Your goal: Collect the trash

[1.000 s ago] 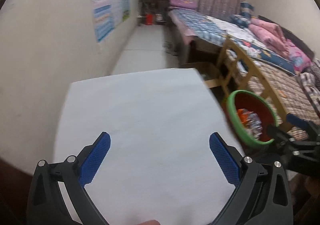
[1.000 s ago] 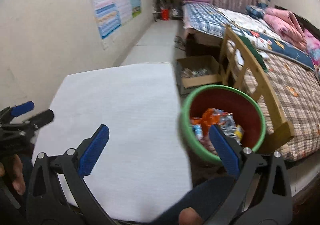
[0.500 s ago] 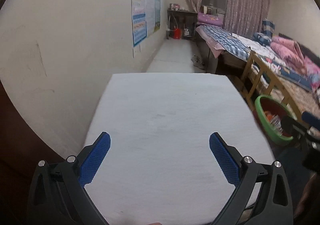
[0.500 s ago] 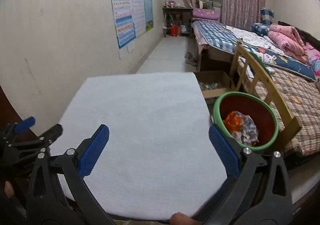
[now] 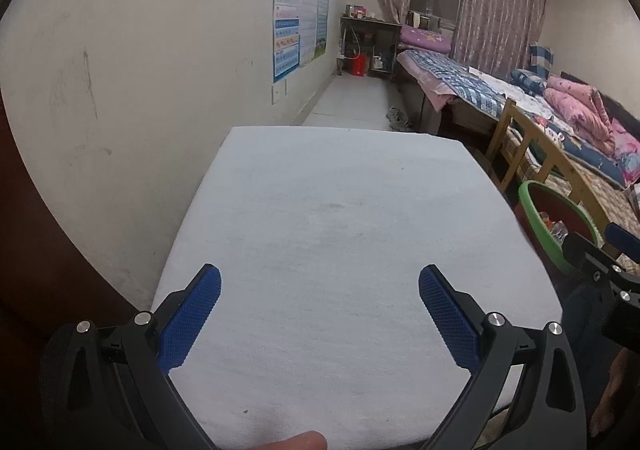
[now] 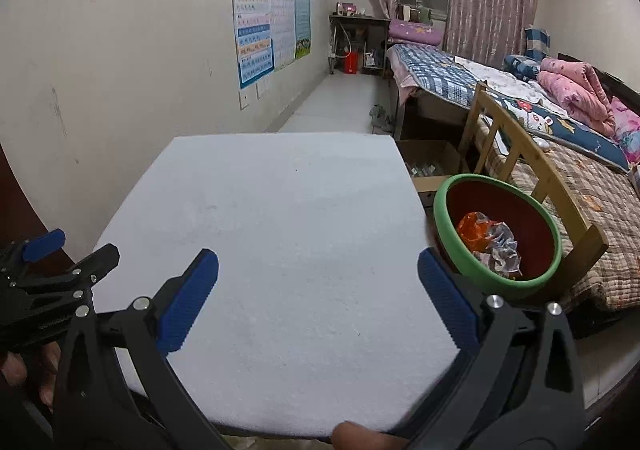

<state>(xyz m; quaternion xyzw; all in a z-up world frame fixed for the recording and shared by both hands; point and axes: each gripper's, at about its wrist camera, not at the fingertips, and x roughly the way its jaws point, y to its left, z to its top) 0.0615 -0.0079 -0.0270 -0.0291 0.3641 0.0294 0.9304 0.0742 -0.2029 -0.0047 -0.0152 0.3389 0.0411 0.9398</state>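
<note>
A green-rimmed red bin (image 6: 498, 234) stands beside the right edge of a white table (image 6: 280, 234) and holds crumpled wrappers (image 6: 490, 244). The bin also shows in the left wrist view (image 5: 554, 220). My right gripper (image 6: 318, 268) is open and empty over the table's near right part, left of the bin. My left gripper (image 5: 320, 282) is open and empty over the table's near edge. No trash shows on the table top (image 5: 332, 234).
A wall with posters (image 6: 270, 26) runs along the left. A wooden bed frame (image 6: 532, 170) and beds stand right of the bin. A cardboard box (image 6: 430, 166) sits on the floor behind the bin. A dark desk (image 5: 370, 46) stands at the far end.
Both grippers have drawn back and tilted up, away from the bin, so the whole table and more of the room show. Both stay open and empty.
</note>
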